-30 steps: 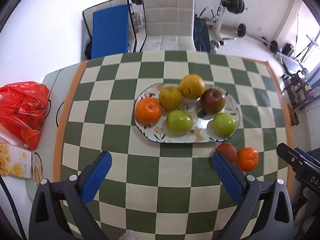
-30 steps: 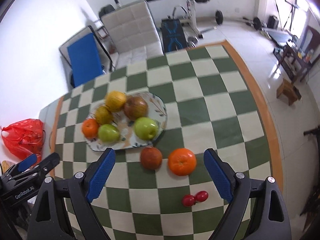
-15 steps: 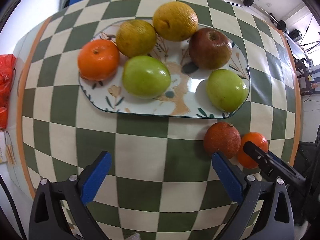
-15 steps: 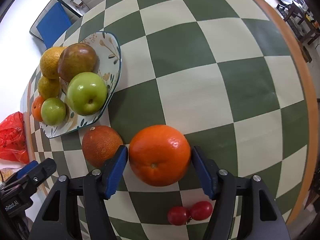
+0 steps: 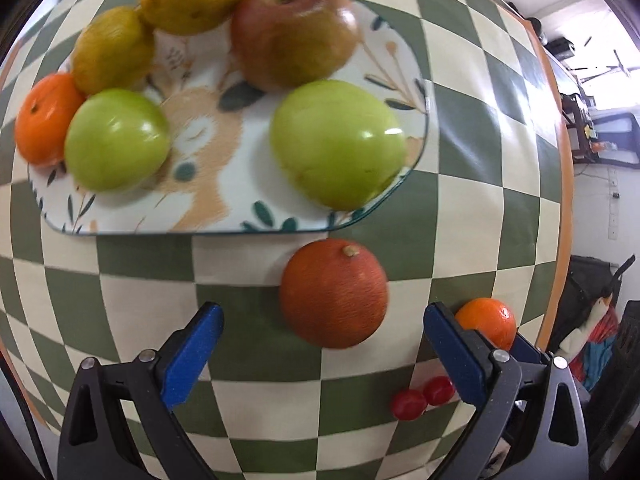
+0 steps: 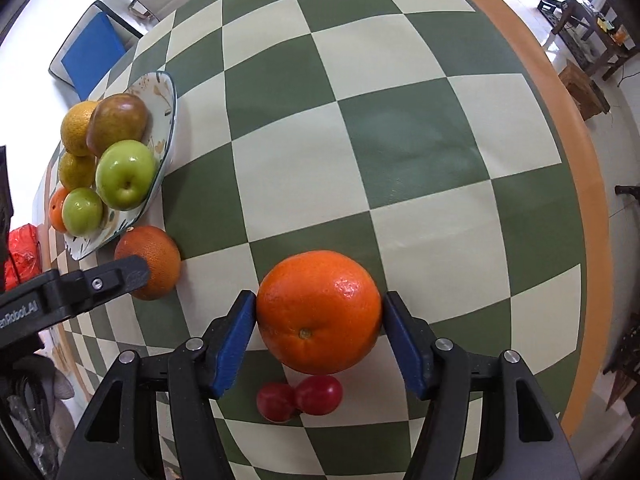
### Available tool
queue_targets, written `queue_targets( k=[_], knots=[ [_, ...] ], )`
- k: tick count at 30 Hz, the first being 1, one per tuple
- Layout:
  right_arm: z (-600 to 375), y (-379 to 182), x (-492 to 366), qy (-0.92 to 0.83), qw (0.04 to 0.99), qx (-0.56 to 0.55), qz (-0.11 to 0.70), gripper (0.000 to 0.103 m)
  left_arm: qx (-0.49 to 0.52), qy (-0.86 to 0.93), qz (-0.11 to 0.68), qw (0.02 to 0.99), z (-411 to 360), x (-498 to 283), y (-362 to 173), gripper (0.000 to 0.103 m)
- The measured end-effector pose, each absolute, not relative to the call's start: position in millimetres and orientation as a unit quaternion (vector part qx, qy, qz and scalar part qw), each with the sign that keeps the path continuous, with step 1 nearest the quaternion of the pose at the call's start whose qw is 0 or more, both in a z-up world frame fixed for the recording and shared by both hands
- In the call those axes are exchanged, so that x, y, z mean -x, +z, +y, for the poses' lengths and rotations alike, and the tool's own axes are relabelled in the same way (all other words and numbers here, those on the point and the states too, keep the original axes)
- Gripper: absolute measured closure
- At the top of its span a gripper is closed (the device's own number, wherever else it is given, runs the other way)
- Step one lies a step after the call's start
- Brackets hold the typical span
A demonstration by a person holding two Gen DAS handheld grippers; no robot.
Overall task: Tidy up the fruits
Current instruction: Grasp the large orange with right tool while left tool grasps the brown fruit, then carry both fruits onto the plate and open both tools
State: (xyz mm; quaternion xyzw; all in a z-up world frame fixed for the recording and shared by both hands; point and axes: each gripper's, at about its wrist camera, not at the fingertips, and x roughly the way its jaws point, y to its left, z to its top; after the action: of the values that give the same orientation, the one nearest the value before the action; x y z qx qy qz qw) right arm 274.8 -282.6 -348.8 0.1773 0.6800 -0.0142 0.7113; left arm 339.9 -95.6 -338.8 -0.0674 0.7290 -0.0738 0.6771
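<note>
A patterned plate (image 5: 224, 216) (image 6: 166, 120) holds two green apples, a red apple, two yellow citrus fruits and a small orange. A dark red-orange fruit (image 5: 334, 294) (image 6: 150, 260) lies on the table just in front of the plate. My left gripper (image 5: 320, 348) is open, its fingers on either side of that fruit and not touching it. My right gripper (image 6: 320, 328) is shut on a bright orange (image 6: 319, 311) (image 5: 490, 320), both pads against its sides. Two cherry tomatoes (image 6: 300, 398) (image 5: 422, 398) lie just below the orange.
The green and cream checkered tablecloth (image 6: 400, 140) has an orange border (image 6: 560, 100) at the right. A red plastic bag (image 6: 20, 256) lies at the far left. A blue-seated chair (image 6: 90, 50) stands beyond the table.
My left gripper moved forward and right, so the dark red-orange fruit now lies between its open fingers. My right gripper closed in on the bright orange and its pads now press it.
</note>
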Motion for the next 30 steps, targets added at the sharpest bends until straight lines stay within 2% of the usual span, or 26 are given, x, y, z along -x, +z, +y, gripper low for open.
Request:
queue_targets(
  k=[1,3,4,12,19,25,30],
  knots=[
    [-281.9,-349.7,-274.7,-0.015,0.711,-0.178,0.680,0.036,0.057,-0.075,0.725,0.683,-100.8,-340.2,-339.9,0.012],
    [-280.0,-350.1,-274.3,-0.015,0.712,-0.176,0.680,0.036,0.049,-0.078,0.722,0.685,-108.6,-344.8,-344.7,0.036],
    [-279.1,-350.4,-274.3,-0.016,0.712,-0.175,0.680,0.036,0.044,-0.077,0.724,0.684,-110.6,-345.3,-347.6,0.052],
    [-283.5,-354.0,-284.6,-0.017,0.706,-0.179,0.685,0.035,0.042,-0.075,0.713,0.696,-110.6,-330.7,-347.1,0.052],
    [-285.3,-354.4,-286.6,-0.015,0.720,-0.179,0.670,0.036,0.056,-0.076,0.703,0.704,-78.6,-307.3,-330.3,0.052],
    [-279.6,-345.6,-289.9,0.002,0.733,-0.187,0.654,0.036,0.105,-0.085,0.675,0.725,-51.9,-312.0,-279.5,0.052],
    [-272.2,-323.3,-304.6,0.029,0.744,-0.217,0.631,0.037,0.164,-0.085,0.663,0.725,-26.0,-352.3,-250.0,0.052]
  ],
)
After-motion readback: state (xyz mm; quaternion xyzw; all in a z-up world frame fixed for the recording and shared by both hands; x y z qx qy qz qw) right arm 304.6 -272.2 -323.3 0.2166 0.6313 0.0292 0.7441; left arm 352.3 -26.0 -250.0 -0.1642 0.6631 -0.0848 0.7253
